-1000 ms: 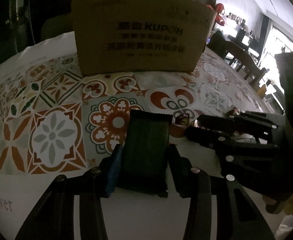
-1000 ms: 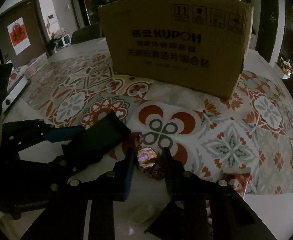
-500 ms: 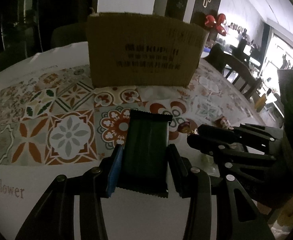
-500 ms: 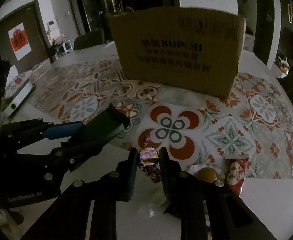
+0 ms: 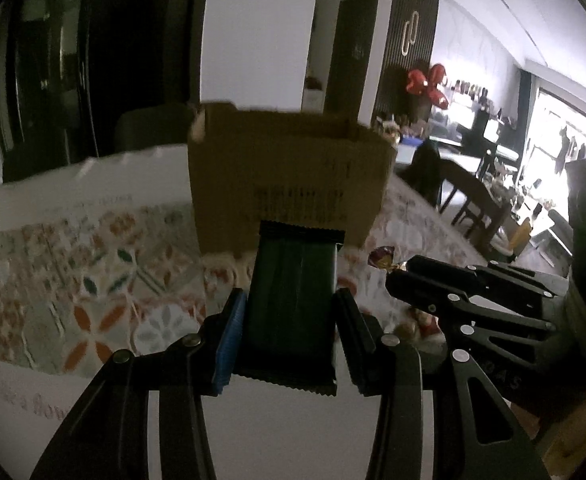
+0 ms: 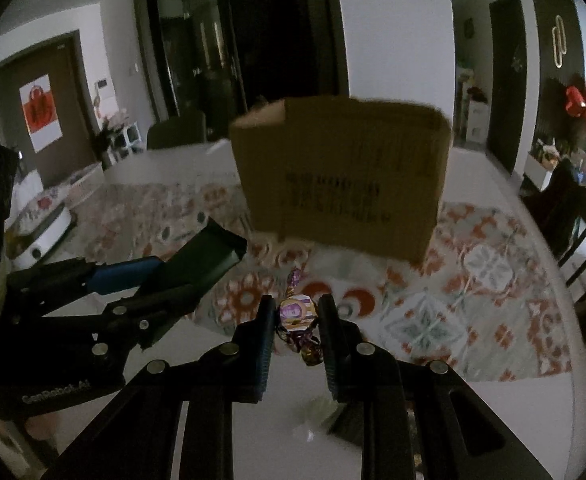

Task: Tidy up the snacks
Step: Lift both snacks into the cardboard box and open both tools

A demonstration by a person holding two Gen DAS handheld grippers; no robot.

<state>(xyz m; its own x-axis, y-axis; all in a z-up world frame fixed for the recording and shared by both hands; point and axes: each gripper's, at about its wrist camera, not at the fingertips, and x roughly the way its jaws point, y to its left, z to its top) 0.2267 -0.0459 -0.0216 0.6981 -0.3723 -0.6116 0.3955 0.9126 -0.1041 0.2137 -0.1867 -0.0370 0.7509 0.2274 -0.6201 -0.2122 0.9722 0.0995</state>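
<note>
Left tool (image 5: 289, 332) clamping green packet (image 5: 291, 312), right tool (image 6: 295, 320) pinching candy (image 6: 297, 314)

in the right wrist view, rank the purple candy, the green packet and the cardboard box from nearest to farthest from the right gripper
1. Purple candy: held between the right gripper fingers.
2. Green packet: to the left, in the left gripper.
3. Cardboard box: ahead, farthest back on the table.

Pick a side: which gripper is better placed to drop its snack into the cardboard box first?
Left, marginally. The left gripper holds the green packet pointed squarely at the cardboard box; the right gripper's purple candy sits lower.
</note>
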